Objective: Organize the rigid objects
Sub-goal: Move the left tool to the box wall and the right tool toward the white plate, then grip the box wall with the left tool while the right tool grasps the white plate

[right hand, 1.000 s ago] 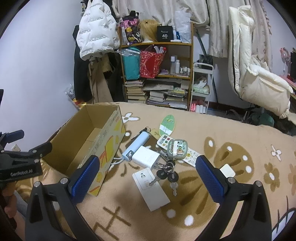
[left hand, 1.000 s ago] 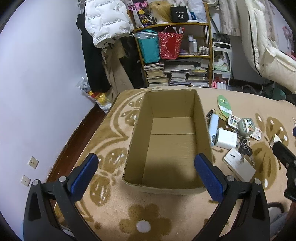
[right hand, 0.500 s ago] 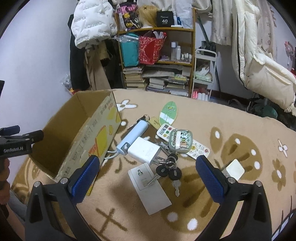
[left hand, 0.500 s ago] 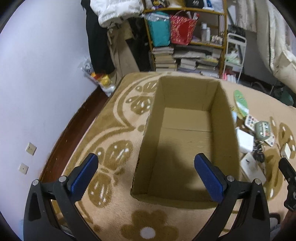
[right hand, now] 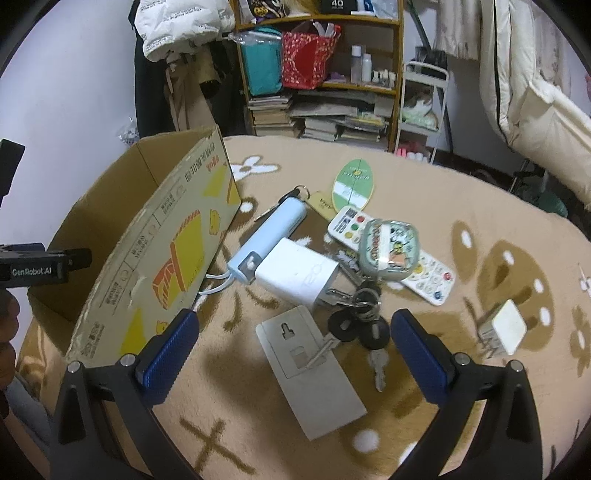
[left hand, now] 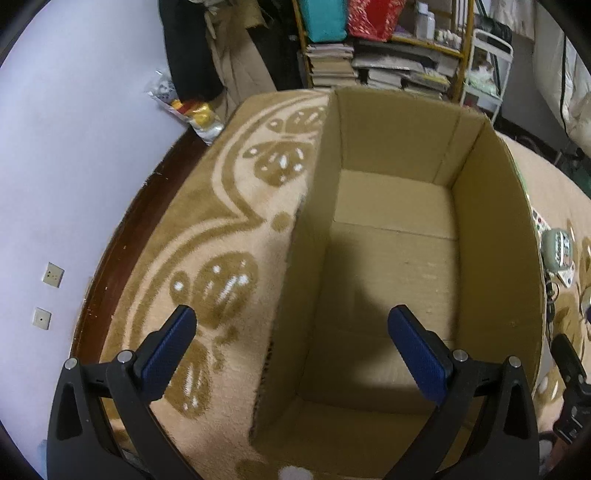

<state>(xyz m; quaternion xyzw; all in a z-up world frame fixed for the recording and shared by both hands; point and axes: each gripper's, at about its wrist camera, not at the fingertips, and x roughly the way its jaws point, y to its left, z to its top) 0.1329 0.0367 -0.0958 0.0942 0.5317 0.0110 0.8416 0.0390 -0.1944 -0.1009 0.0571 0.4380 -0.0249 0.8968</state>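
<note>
Both grippers' jaws wide, empty; left gripper (left hand: 291, 347) moved closer over cardboard box (left hand: 495, 236), seemingly lower.

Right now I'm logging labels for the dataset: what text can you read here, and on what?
"GenRobot.AI": on the left gripper.
"40": on the black box atop the shelf.
Red print on the cardboard box, and the writing on the green oval tag: too blurred to read.

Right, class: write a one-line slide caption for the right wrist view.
Open right gripper above keys and card, cardboard box alongside.
</note>
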